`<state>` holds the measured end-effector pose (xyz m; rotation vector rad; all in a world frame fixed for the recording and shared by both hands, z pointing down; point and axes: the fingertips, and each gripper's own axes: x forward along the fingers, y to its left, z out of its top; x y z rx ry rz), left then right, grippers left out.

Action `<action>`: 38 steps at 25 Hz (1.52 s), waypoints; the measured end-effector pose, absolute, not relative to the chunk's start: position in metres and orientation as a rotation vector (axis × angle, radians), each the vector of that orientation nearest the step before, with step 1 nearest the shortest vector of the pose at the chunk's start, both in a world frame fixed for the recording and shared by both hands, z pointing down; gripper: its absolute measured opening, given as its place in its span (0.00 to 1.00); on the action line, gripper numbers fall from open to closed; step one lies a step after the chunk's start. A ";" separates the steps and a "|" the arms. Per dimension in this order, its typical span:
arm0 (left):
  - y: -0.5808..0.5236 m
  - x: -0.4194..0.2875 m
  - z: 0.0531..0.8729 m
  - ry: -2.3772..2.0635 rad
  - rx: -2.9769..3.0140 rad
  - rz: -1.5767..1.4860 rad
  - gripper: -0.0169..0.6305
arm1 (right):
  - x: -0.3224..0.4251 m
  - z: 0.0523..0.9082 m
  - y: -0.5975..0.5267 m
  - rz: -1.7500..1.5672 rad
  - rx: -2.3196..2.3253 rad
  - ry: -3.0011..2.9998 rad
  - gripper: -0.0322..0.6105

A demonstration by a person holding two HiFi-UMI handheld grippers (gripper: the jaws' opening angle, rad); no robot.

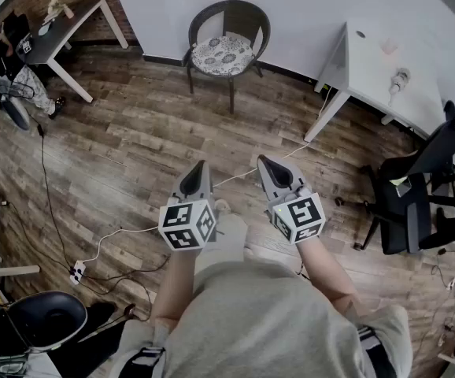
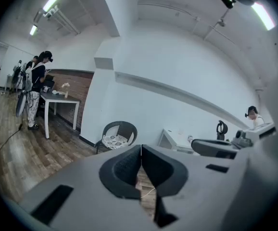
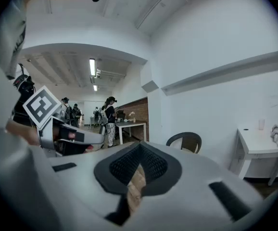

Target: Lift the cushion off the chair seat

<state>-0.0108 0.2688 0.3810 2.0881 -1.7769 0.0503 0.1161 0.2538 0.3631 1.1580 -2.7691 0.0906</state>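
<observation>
A dark round-backed chair [image 1: 229, 22] stands against the far wall with a patterned cushion [image 1: 222, 53] lying on its seat. Both grippers are held out in front of me, well short of the chair and above the wooden floor. My left gripper [image 1: 201, 166] is shut with nothing in it, and so is my right gripper [image 1: 264, 161]. In the left gripper view the chair [image 2: 120, 129] and cushion [image 2: 113, 140] show small, just left of the shut jaws of that gripper [image 2: 141, 149]. The right gripper view shows the chair back [image 3: 184, 139] beyond the closed gripper [image 3: 139, 146]; the seat is hidden.
A white table [image 1: 385, 65] stands right of the chair, and a black office chair [image 1: 412, 199] is at the right. A dark table [image 1: 64, 27] with a person beside it is at the far left. A white cable [image 1: 109, 235] and power strip [image 1: 76, 272] lie on the floor.
</observation>
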 end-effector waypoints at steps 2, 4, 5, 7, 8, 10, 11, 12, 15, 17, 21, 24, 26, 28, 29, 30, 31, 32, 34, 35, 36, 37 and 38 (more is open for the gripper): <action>0.298 -0.014 0.378 -1.802 2.077 0.073 0.04 | 0.117 0.364 0.288 0.110 1.144 -2.764 0.05; 0.320 -0.015 0.374 -1.811 2.078 0.081 0.04 | 0.119 0.363 0.315 0.123 1.142 -2.760 0.05; 0.328 -0.014 0.371 -1.807 2.085 0.079 0.04 | 0.121 0.363 0.326 0.125 1.149 -2.759 0.05; 0.341 -0.011 0.366 -1.799 2.109 0.075 0.04 | 0.125 0.361 0.342 0.119 1.168 -2.758 0.05; 0.346 -0.009 0.365 -1.799 2.118 0.076 0.04 | 0.126 0.359 0.348 0.112 1.177 -2.759 0.05; 0.355 -0.007 0.364 -1.800 2.128 0.080 0.04 | 0.129 0.356 0.357 0.099 1.192 -2.763 0.05; 0.360 -0.006 0.365 -1.799 2.131 0.081 0.04 | 0.130 0.355 0.362 0.093 1.198 -2.764 0.05; 0.364 -0.005 0.365 -1.798 2.133 0.081 0.04 | 0.131 0.355 0.366 0.089 1.202 -2.764 0.05; 0.376 -0.003 0.365 -1.796 2.129 0.071 0.04 | 0.134 0.355 0.378 0.088 1.197 -2.767 0.05; 0.381 -0.001 0.364 -1.797 2.125 0.058 0.04 | 0.136 0.356 0.385 0.089 1.188 -2.765 0.05; 0.389 0.003 0.361 -1.797 2.127 0.038 0.04 | 0.142 0.357 0.392 0.111 1.184 -2.787 0.05; 0.391 0.006 0.359 -1.804 2.131 0.039 0.04 | 0.145 0.358 0.394 0.139 1.169 -2.811 0.05; 0.394 0.009 0.360 -1.805 2.132 0.041 0.04 | 0.147 0.360 0.396 0.138 1.161 -2.812 0.05; 0.397 0.011 0.362 -1.805 2.129 0.039 0.04 | 0.149 0.364 0.398 0.147 1.157 -2.815 0.05; 0.398 0.012 0.363 -1.805 2.127 0.036 0.04 | 0.149 0.366 0.399 0.151 1.156 -2.817 0.05; 0.398 0.012 0.363 -1.804 2.124 0.032 0.04 | 0.150 0.367 0.400 0.156 1.155 -2.818 0.05; 0.399 0.013 0.363 -1.804 2.120 0.028 0.04 | 0.150 0.367 0.400 0.160 1.153 -2.818 0.05; 0.399 0.013 0.362 -1.804 2.117 0.027 0.04 | 0.151 0.368 0.399 0.165 1.151 -2.819 0.05; 0.397 0.014 0.362 -1.807 2.112 0.028 0.04 | 0.152 0.368 0.397 0.170 1.145 -2.820 0.05; 0.396 0.014 0.363 -1.809 2.110 0.029 0.04 | 0.152 0.369 0.395 0.173 1.142 -2.822 0.05; 0.395 0.015 0.363 -1.810 2.109 0.029 0.04 | 0.152 0.369 0.393 0.175 1.140 -2.822 0.05; 0.393 0.015 0.364 -1.810 2.107 0.029 0.04 | 0.152 0.370 0.390 0.176 1.138 -2.823 0.05; 0.390 0.015 0.365 -1.811 2.104 0.028 0.04 | 0.151 0.371 0.387 0.175 1.135 -2.823 0.05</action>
